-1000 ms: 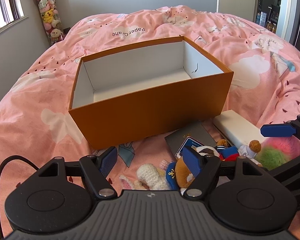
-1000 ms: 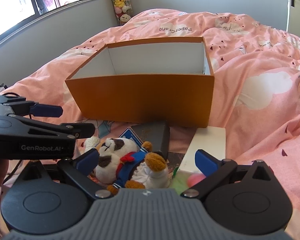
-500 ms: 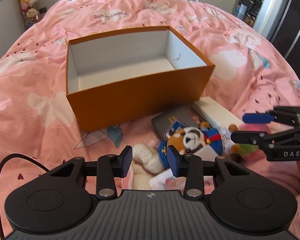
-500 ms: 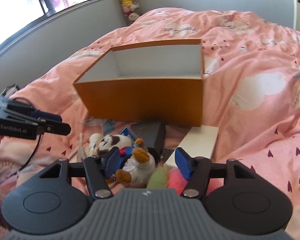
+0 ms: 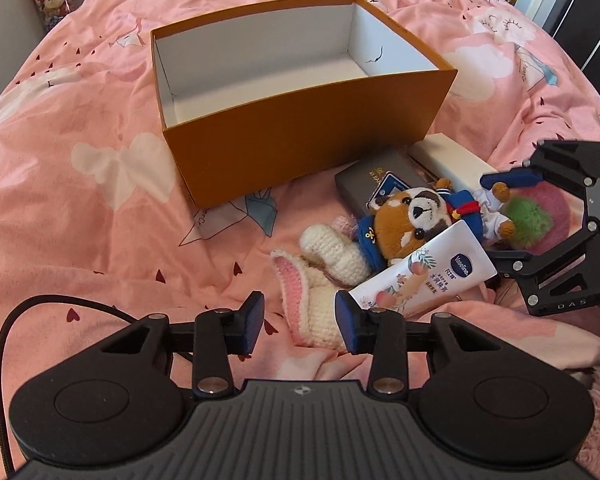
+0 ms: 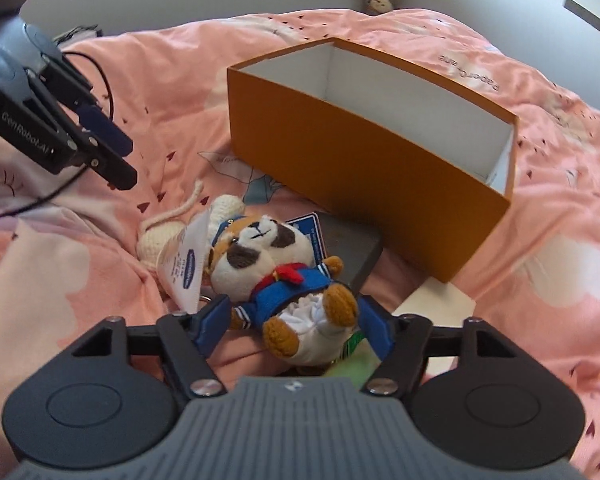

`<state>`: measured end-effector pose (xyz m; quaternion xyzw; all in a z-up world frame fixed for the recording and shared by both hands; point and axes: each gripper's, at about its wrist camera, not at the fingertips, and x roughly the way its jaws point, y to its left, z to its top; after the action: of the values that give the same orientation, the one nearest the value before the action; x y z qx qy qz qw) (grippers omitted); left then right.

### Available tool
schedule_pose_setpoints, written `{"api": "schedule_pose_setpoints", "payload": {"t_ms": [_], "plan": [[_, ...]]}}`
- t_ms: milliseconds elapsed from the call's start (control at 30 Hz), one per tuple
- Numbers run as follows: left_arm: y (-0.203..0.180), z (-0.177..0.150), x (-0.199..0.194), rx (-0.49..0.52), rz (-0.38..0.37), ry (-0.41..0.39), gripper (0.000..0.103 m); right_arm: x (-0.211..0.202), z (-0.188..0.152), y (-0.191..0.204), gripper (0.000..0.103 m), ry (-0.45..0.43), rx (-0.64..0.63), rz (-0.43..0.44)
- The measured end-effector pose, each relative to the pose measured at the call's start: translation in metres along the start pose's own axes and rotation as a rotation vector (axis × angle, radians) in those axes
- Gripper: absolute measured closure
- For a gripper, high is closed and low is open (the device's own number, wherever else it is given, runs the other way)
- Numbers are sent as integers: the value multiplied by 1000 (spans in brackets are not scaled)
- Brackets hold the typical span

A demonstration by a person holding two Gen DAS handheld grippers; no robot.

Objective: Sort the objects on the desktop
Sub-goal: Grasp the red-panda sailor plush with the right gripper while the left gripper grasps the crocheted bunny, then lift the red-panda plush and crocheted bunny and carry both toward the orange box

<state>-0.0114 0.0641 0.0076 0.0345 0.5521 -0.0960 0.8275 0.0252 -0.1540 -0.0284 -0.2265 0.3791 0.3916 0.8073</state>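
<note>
Here my right tool point(image 6: 290, 328) was spreading its jaws, straddling the plush red panda in a sailor suit point(image 6: 276, 276) without pressing it; the toy lay on the bed just ahead of my fingers, its head away from me and its legs between the pads. I judged it light, soft and squashy, so I would pinch across the torso rather than a limp leg. My left tool point(image 5: 300, 322) stood half spread over the crocheted cream toy point(image 5: 324, 276), pinching nothing. The Vaseline tube point(image 5: 424, 272) leaned on the panda, likely slick. The orange box point(image 6: 364, 160) stood empty just beyond.
</note>
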Motion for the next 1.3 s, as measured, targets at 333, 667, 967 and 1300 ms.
{"api": "schedule_pose_setpoints", "payload": {"t_ms": [333,667,967,1300], "plan": [[0,-5,34,62,-29,90,47,20,4,-20,26,47,45,171],[-16,-7,58,225,-38,138,37,5,6,-22,48,27,41,143],[-21,-6,72,222,-45,144,29,-38,19,-54,52,-127,224,31],[-16,-10,92,115,-103,180,34,-21,-4,-58,52,-106,420,-37]]}}
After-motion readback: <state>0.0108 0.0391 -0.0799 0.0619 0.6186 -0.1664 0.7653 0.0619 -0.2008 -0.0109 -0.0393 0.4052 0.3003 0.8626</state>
